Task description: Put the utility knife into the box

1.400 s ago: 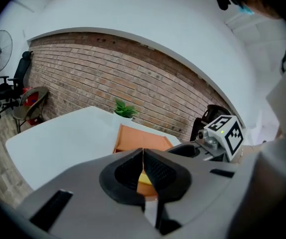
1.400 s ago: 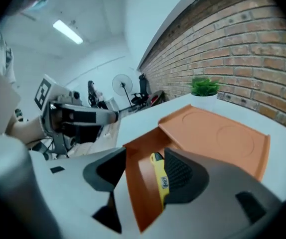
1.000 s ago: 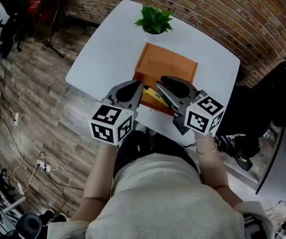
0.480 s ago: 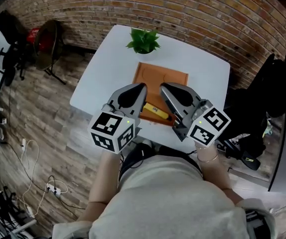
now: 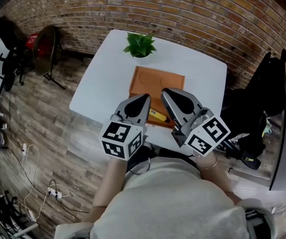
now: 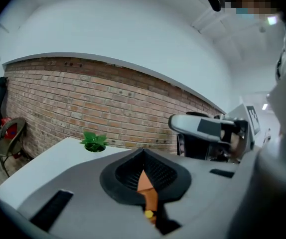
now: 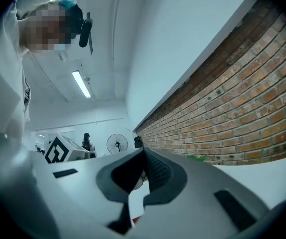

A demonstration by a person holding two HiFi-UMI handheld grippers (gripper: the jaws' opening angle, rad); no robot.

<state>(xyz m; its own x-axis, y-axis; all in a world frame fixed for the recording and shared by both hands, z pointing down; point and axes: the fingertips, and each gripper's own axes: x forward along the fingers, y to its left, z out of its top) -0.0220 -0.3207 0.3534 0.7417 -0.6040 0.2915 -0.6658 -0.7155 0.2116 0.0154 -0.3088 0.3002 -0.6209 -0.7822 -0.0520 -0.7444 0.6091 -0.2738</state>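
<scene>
1. White tabletop (image 5: 103,83): carrying an orange box (image 5: 155,81) at its middle and a potted plant (image 5: 139,45) at the far edge, well apart from the work.
2. Box: flat, shallow, lying open with its long side running away from the person (image 5: 168,198). Near end partly covered by both grippers in the head view.
3. Left gripper (image 5: 144,99) and right gripper (image 5: 167,92): held side by side, raised above the near end of the box and touching nothing. Left fingers (image 6: 158,176) clenched together on nothing, with only a sliver of orange and a spot of yellow showing past them in the left gripper view. Right fingers (image 7: 158,173) likewise clenched and empty, pointing roughly level toward the brick wall (image 7: 242,108).
4. Utility knife (image 5: 158,116): yellow, lying at the near end of the box, between the two grippers in the head view, gripped by neither. Judged to rest inside the box; one end hidden behind the right gripper, hence seating within the near wall not confirmed.
5. Step in hand, as judged: withdrawal and check. Keep both grippers high and draw them straight back toward the person, avoiding any sweep across the near rim. Look past the fingers to confirm the whole knife inside the walls. On finding an end riding the rim, nudge it inward with clenched fingertips of one gripper while bracing the box with the other, rather than regrasping.
</scene>
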